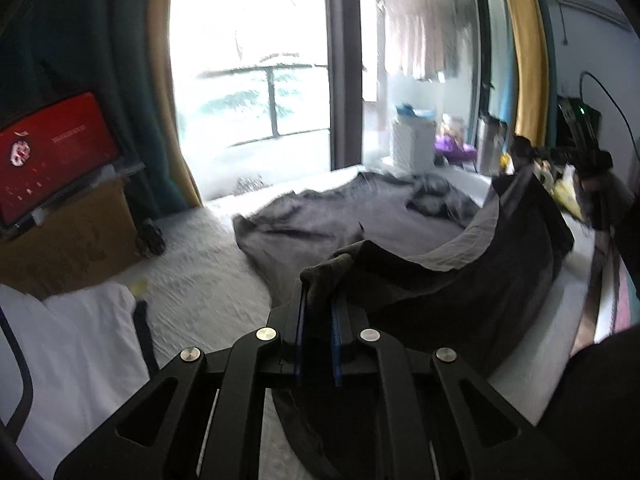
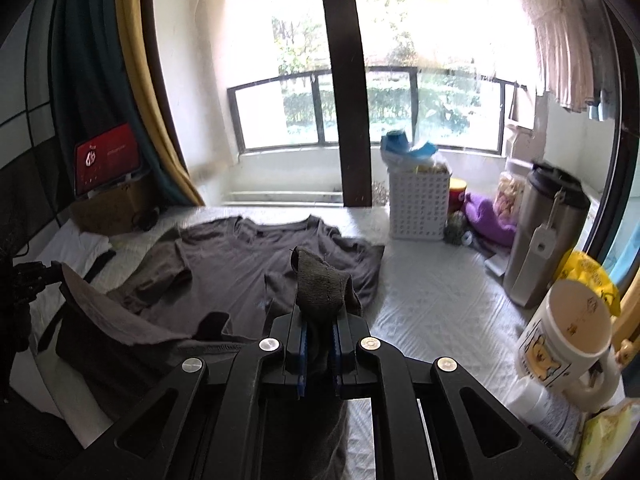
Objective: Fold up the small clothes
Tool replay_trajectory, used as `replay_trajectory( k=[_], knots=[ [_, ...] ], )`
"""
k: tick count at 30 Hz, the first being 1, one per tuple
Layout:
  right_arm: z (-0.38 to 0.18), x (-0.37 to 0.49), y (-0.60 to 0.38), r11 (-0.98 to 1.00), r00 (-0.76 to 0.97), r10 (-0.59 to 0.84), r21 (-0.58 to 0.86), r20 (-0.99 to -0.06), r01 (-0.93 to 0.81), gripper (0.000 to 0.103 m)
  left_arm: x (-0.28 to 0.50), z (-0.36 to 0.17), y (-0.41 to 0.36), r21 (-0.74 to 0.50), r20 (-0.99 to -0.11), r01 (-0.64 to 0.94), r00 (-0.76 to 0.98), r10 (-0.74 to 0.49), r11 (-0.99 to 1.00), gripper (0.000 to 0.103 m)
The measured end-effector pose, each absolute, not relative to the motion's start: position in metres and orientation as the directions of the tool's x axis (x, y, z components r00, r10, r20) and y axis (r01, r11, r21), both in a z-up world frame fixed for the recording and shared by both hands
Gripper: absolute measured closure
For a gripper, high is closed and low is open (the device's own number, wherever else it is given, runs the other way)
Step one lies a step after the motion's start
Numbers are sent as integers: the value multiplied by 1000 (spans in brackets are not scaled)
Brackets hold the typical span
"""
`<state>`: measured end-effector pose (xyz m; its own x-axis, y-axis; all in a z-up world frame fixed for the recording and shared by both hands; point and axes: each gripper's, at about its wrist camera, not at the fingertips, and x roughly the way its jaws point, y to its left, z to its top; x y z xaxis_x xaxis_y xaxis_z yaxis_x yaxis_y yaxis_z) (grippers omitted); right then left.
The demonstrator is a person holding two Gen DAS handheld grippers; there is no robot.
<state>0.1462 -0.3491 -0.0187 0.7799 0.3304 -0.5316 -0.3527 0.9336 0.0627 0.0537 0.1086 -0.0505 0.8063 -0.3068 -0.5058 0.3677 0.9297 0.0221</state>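
Left claw (image 1: 319, 308): pinching dark shirt (image 1: 460, 276) hem corner, lifted to fold.
Right claw (image 2: 319, 320): pinching opposite corner, keeping hem taut.
Bed (image 2: 432, 292): lower frame, carrying shirt.

Left gripper (image 1: 320, 300) and right gripper (image 2: 319, 312) both clamped, angled slightly downward.

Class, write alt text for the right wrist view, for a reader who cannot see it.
The right gripper is shut on a bunched hem of a dark grey T-shirt spread on a white sheet. Behind stand a white perforated basket and a steel tumbler; a cream mug sits near right.
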Motion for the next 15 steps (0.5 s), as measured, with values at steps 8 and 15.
replay_trajectory(
  k=[8, 15],
  knots=[
    [-3, 165, -359, 944, 808, 314, 71, -498, -323, 94, 79, -19, 116, -9, -394, 253, 889, -236, 968, 94],
    [1, 191, -364, 949, 825, 303, 77, -478, -304, 94, 114, -7, 117, -12, -374, 202, 908, -192, 979, 94]
  ],
)
